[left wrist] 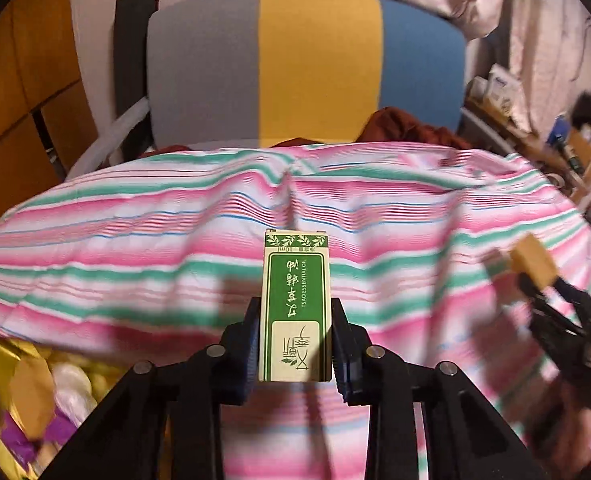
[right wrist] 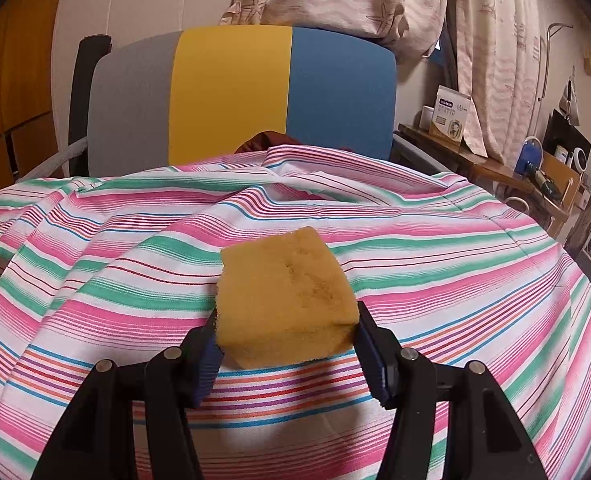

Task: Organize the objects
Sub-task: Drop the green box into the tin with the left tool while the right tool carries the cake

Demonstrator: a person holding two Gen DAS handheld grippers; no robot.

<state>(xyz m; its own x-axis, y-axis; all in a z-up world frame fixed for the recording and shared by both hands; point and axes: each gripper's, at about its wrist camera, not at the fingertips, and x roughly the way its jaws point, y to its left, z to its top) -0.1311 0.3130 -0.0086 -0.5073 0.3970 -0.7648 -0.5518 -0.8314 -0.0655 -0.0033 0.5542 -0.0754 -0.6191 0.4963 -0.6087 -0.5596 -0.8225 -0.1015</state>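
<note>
Both hand-held grippers are carrying items above the pink-and-green striped cloth [right wrist: 415, 248], mid-sort.

The left hand-held gripper [left wrist: 295, 340] is clamping a green-and-cream cardboard essential-oil box [left wrist: 295, 308]; the right hand-held gripper [right wrist: 287, 344] is squeezing a yellow foam sponge block [right wrist: 287, 296]. Next, likely, each needs a set-down spot.

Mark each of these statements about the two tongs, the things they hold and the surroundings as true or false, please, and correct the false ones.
1. The left tongs are closed on a tall green and cream cardboard box. True.
2. The right tongs are empty. False: they grip a yellow-orange sponge block by its two sides.
3. The surface under both tongs is a plain blue cloth. False: it is a pink, green and white striped cloth.
4. Behind the cloth stands a chair back with grey, yellow and blue panels. True.
5. The green box lies flat on the cloth. False: the tongs hold it by its lower part.
</note>
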